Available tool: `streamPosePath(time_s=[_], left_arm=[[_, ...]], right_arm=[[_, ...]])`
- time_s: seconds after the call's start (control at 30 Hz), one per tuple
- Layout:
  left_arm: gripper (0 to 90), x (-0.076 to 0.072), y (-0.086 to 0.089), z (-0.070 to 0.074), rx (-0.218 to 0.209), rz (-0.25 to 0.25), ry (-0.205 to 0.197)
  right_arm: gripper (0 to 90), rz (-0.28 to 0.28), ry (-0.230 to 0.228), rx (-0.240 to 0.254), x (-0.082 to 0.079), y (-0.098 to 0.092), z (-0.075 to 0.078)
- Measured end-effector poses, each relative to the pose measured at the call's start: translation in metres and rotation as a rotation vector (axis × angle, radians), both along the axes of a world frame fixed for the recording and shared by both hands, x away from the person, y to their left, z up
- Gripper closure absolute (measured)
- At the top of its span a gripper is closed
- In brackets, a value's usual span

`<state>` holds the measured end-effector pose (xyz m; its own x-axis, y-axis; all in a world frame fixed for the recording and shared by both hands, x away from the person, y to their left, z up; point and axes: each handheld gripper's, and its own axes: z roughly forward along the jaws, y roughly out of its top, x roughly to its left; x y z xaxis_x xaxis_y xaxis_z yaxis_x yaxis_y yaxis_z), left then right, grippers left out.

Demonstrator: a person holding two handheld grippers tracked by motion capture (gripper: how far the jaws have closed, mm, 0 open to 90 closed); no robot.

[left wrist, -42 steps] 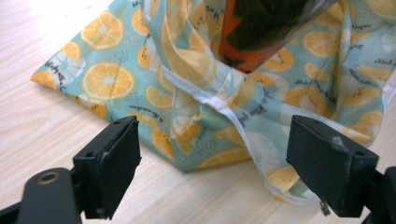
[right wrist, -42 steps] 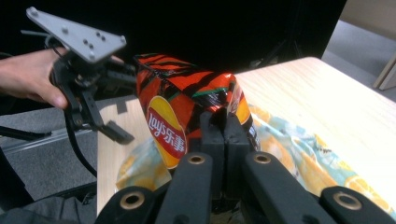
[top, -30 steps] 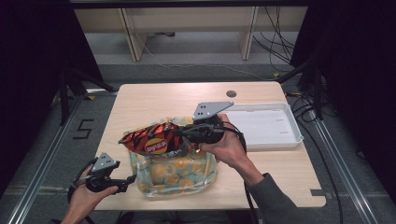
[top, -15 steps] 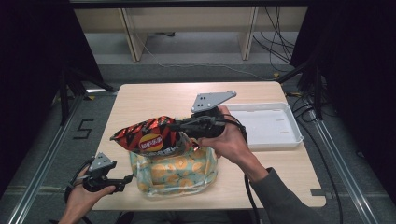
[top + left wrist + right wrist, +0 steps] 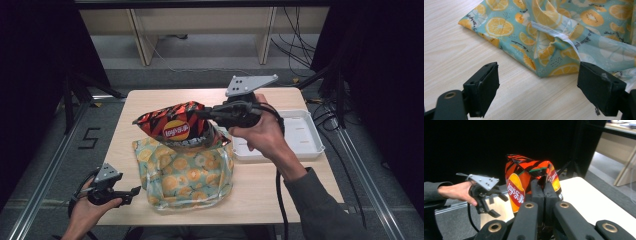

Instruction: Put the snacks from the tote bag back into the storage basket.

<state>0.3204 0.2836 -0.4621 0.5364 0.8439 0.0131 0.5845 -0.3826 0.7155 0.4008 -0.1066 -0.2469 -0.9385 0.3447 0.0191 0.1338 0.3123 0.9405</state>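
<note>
At the desk's (image 5: pixel 150 100) front left corner the left gripper (image 5: pixel 131 191) stands wide, holding nothing; its own view shows the fruit-print bag's (image 5: pixel 564 47) corner between the jaws. Right gripper (image 5: pixel 206 114) pinches the chip bag (image 5: pixel 175 127) above the fruit-print bag; its own view shows jaws clamped on the chip bag's edge.

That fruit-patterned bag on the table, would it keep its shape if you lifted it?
Probably not: the fruit-print bag lies slumped and creased, so it looks floppy. Its thin fabric folds over itself, suggesting it is light and would sag from one corner.

Chip bag (image 5: pixel 175 126) above fabric bag (image 5: pixel 187 175); tray (image 5: pixel 300 137) right.
</note>
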Motion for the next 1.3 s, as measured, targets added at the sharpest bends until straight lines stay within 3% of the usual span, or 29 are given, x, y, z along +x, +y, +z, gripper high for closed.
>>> streamPosePath(time_s=[0.03,0.3,0.4,0.57,0.77,0.87,0.9,0.97,1.1,1.3], left_arm=[[17.1,0.000,-0.001,-0.001,-0.021,0.010,-0.003],[17.2,0.000,0.000,0.000,-0.017,0.007,-0.003],[17.3,0.000,0.001,0.001,0.007,-0.011,0.009],[17.3,0.001,0.001,0.000,0.002,-0.004,0.007],[17.3,0.002,0.002,0.000,0.020,-0.017,0.012],[17.4,0.002,0.002,-0.001,0.008,-0.003,0.012],[17.4,0.002,0.001,-0.002,-0.001,0.013,0.007],[17.4,0.003,0.003,-0.001,0.029,-0.004,0.011],[17.4,0.003,0.003,-0.002,0.013,0.008,0.007],[17.4,0.003,0.003,-0.002,0.022,0.007,0.009]], right_arm=[[90.0,-0.003,-0.009,0.010,0.002,-0.003,0.003],[90.0,-0.048,-0.018,0.021,0.008,-0.032,0.023],[90.0,-0.070,-0.016,0.012,0.010,-0.044,0.027],[90.0,-0.118,-0.011,-0.002,0.014,-0.062,0.027],[90.0,-0.166,0.004,-0.003,0.020,-0.085,0.020],[90.0,-0.196,0.002,-0.003,0.024,-0.096,0.013],[90.0,-0.198,0.022,-0.004,0.024,-0.099,0.011],[90.0,-0.204,0.030,-0.003,0.028,-0.105,0.006],[90.0,-0.229,0.048,-0.017,0.033,-0.117,-0.004],[90.0,-0.266,0.085,-0.021,0.040,-0.133,-0.019]])
